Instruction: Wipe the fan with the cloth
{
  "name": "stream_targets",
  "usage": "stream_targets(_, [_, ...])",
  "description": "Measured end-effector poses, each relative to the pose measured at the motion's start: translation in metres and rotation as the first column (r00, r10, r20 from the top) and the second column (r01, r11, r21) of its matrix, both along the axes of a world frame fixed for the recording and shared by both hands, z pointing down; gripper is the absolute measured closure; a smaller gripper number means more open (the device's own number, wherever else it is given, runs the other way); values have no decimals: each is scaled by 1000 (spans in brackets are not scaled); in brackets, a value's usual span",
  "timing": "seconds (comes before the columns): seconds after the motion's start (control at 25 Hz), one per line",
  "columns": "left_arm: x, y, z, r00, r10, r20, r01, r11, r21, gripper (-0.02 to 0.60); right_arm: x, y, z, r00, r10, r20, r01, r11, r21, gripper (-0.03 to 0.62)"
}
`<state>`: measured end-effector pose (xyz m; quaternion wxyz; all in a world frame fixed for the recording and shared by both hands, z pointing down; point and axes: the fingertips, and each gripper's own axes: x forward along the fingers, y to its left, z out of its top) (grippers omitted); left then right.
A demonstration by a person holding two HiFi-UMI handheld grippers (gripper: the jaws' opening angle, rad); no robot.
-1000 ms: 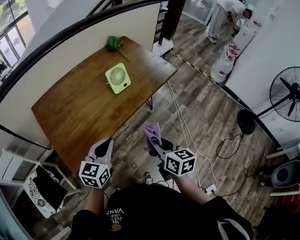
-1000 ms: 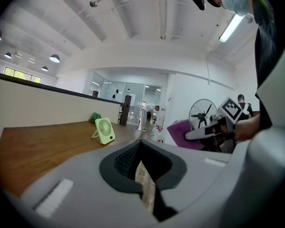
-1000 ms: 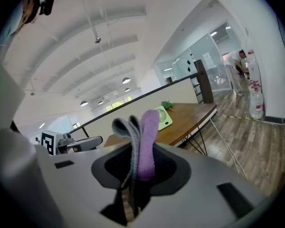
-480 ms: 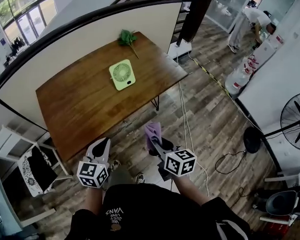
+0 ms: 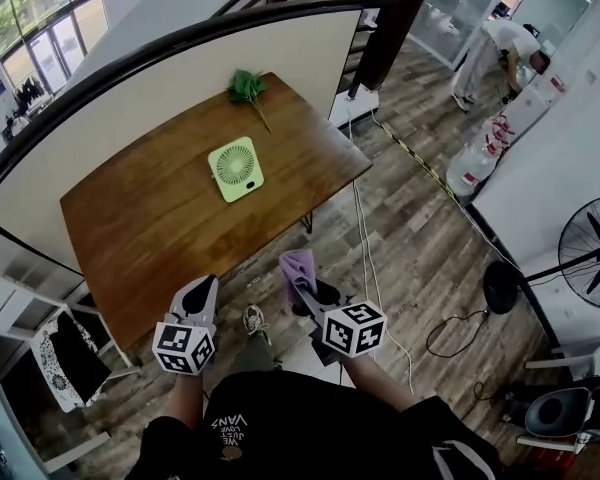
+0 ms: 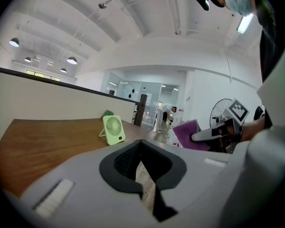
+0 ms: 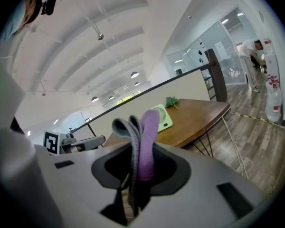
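My right tool [image 5: 308,290] clamps the folded purple-and-grey cloth [image 5: 298,265], my left tool [image 5: 202,296] is pinched closed on nothing, and well beyond both the pale green square fan [image 5: 235,168] stands propped mid-desk [image 5: 145,233].

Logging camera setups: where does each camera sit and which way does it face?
Head view: on the head, steeply down at table and fan; left gripper, right gripper show.
Left gripper view: along its shut, empty jaws toward the fan.
Right gripper view: along jaws shut on cloth, toward the fan.
Shared: the fan, all three.
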<state>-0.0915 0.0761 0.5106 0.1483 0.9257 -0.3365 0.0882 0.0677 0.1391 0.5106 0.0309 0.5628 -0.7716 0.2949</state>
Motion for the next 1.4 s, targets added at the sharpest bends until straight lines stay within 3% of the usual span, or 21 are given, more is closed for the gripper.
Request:
stream_targets(0.4, [37,-99,3,999,28,-16,-28,1000,-4,569,25,-93,0,999,1,-34,-1,1000,-6,493])
stream_targets(0.92, [29,-192,10,1000,0,-14,-1,1000,-22,569,22,-196,5,999,-8,-37,8,1000,-8,494])
stream_targets(1.12, [25,-200,13,999,-47,-20,46,998,-44,569,25,-215,7,998,-54,-34,53,998,-23,494])
stream_targets(1.4, [18,-215,15,989,-143,-37,140,988,-66,568,17,-253,11,979,-199,-47,198,980,-24,494])
